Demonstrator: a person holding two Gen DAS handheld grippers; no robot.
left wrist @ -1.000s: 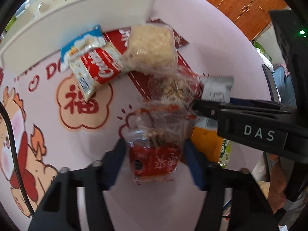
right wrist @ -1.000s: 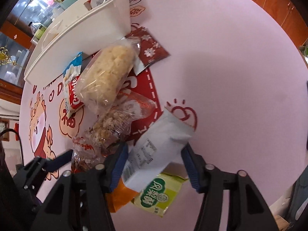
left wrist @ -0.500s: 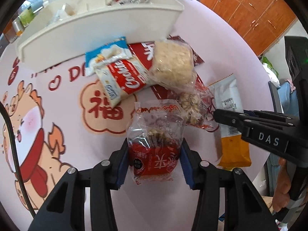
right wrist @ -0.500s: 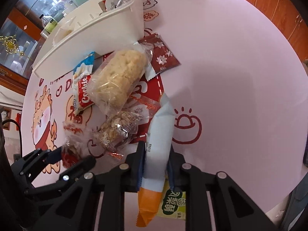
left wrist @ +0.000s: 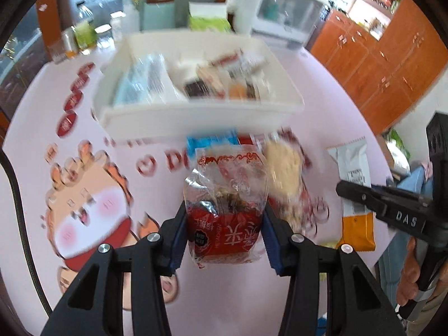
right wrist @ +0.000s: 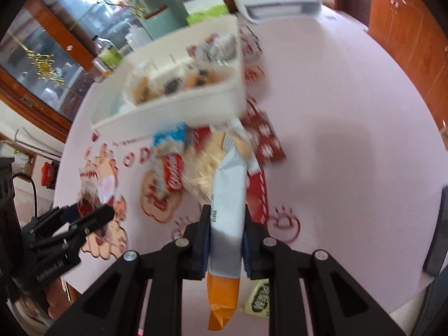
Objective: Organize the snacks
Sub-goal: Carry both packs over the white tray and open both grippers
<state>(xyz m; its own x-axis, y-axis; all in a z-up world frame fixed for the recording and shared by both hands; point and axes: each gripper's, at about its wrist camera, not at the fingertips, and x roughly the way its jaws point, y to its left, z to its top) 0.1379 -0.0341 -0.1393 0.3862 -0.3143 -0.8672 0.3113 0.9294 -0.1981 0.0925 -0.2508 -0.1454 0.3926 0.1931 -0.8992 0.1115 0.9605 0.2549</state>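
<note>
The left gripper point(left wrist: 224, 221) pinched a red snack bag point(left wrist: 225, 204); the right gripper point(right wrist: 225, 238) clamped a white-orange packet point(right wrist: 226, 224); the white tray point(left wrist: 196, 114), seemingly divided, lay ahead.

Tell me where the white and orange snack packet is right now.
The white and orange snack packet is pinched between the right gripper fingers, lifted over the pink table, in front of the white organizer bin. In the left wrist view it appears at far right.

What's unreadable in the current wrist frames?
- Contents of the white bin: motion-blurred in both views.
- Green packet, right view: mostly hidden behind the right hand-held gripper.
- Pile behind the red-and-clear snack bag, left view: blocked and blurred.
</note>
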